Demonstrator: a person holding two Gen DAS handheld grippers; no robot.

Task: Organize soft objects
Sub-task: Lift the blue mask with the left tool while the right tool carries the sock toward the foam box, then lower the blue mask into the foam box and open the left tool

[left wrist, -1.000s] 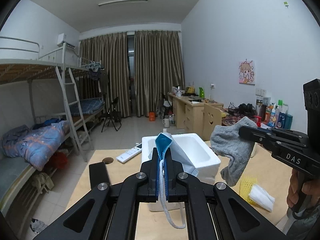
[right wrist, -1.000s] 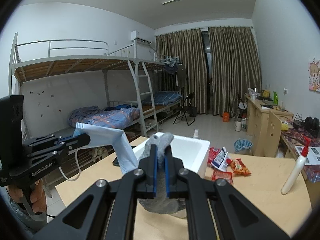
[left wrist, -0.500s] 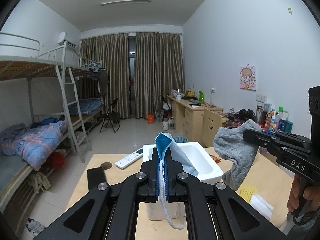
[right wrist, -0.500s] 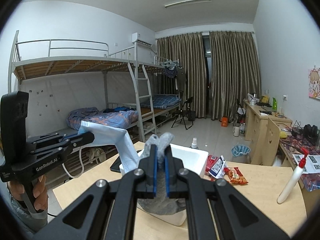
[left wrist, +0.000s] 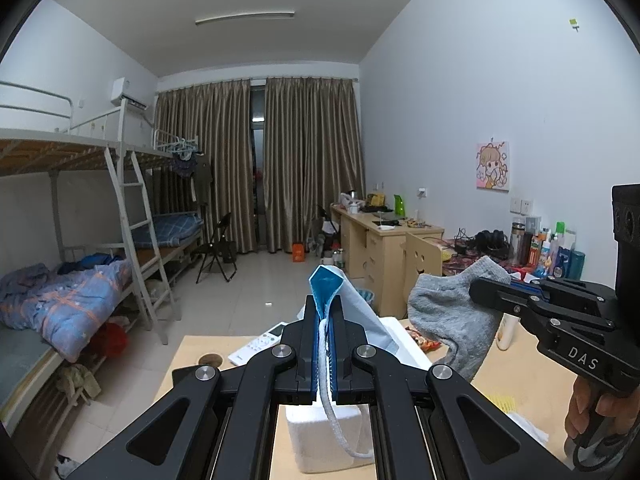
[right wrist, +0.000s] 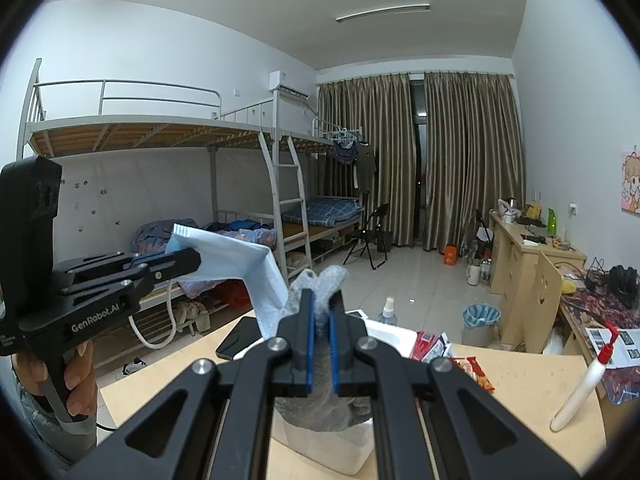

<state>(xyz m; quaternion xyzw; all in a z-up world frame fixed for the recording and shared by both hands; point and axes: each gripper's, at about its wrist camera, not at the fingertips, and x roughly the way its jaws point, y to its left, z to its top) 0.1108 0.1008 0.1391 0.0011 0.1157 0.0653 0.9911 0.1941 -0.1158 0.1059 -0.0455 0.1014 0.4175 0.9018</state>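
Mask (left wrist: 348, 312) pinched in the left gripper (left wrist: 323, 344), sock (left wrist: 452, 320) clamped in the right gripper (right wrist: 320, 344), both above the foam box (left wrist: 332, 432) on the wooden table (right wrist: 512, 396); bunk beds (right wrist: 160, 136) left, curtains (left wrist: 288, 160) far.

Box top: the white foam box (left wrist: 404, 340) at lower centre is partly covered by the hanging blue paper face mask (left wrist: 352, 312) and the hanging grey knit sock (left wrist: 452, 316).
Right of frame, right wrist view: bare wooden tabletop (right wrist: 516, 384) is free between the red snack packets (right wrist: 452, 354) and the white squeeze bottle with red cap (right wrist: 580, 388).
Left side, left wrist view: the white remote control (left wrist: 260, 346) lies just beside the box.
Lower left, right wrist view: the black phone (right wrist: 238, 342) lies on the table edge.
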